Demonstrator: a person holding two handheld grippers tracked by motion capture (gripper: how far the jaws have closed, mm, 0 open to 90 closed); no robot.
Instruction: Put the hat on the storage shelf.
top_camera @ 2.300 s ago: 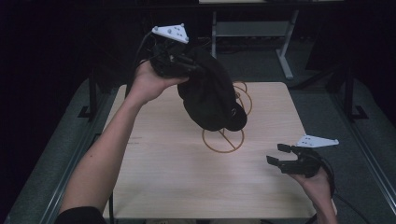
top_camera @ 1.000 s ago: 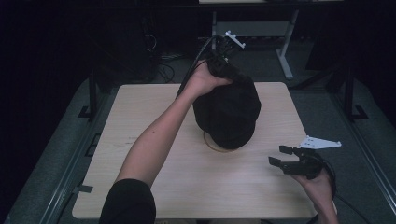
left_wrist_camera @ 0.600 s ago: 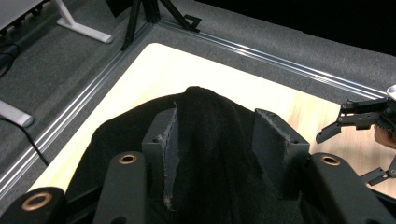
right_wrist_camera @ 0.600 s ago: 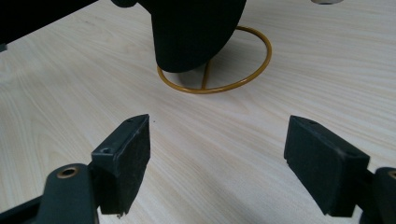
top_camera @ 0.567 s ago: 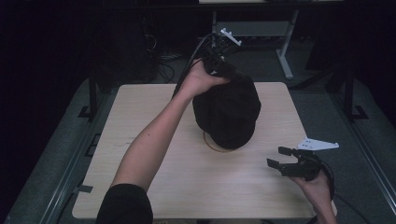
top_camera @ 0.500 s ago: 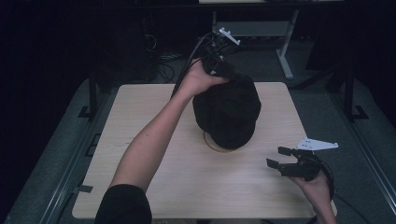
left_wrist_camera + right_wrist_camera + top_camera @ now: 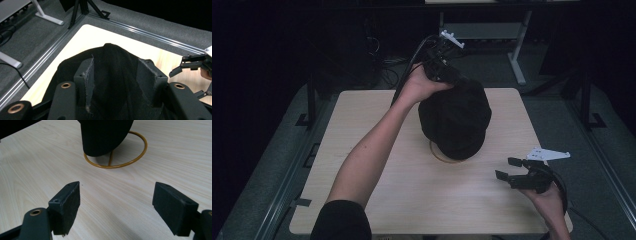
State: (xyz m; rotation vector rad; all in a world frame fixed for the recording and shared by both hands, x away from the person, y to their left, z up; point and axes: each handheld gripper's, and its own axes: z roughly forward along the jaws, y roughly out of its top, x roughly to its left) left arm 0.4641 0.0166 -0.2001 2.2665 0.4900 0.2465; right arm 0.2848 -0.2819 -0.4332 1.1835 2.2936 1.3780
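**Black hat on a wire stand, with the left claw at its far edge**

High view: the black hat (image 7: 455, 120) sits over a yellow wire stand (image 7: 443, 156) near the middle of the table (image 7: 377, 165). Only a short arc of the stand's ring shows below the hat's near edge; the rest is covered by the fabric. The left claw (image 7: 452, 80) is at the hat's far side, over the table's far edge; the person's hand wraps its body, and the dark claw merges with the dark hat, so its jaw tips cannot be made out here.

Left gripper view: a fold of the hat (image 7: 112, 72) rises between the two black jaws. The jaws have just been opening. A frayed fabric edge lies against the left pad, while the fold looks slack at the right pad; the claw stands partly apart, with the cloth between the pads and not clamped. The hat's lower part is cut off by the frame. The right claw (image 7: 192, 65) appears farther off at the right edge, partly cut off.

Right gripper view: the right claw (image 7: 117, 210) has its jaws wide apart with nothing between them, low over the bare table (image 7: 37, 162) near its right front corner. Beyond it, the hat's lower edge (image 7: 105, 137) hangs over the stand's ring (image 7: 117, 157); the hat's top is out of frame
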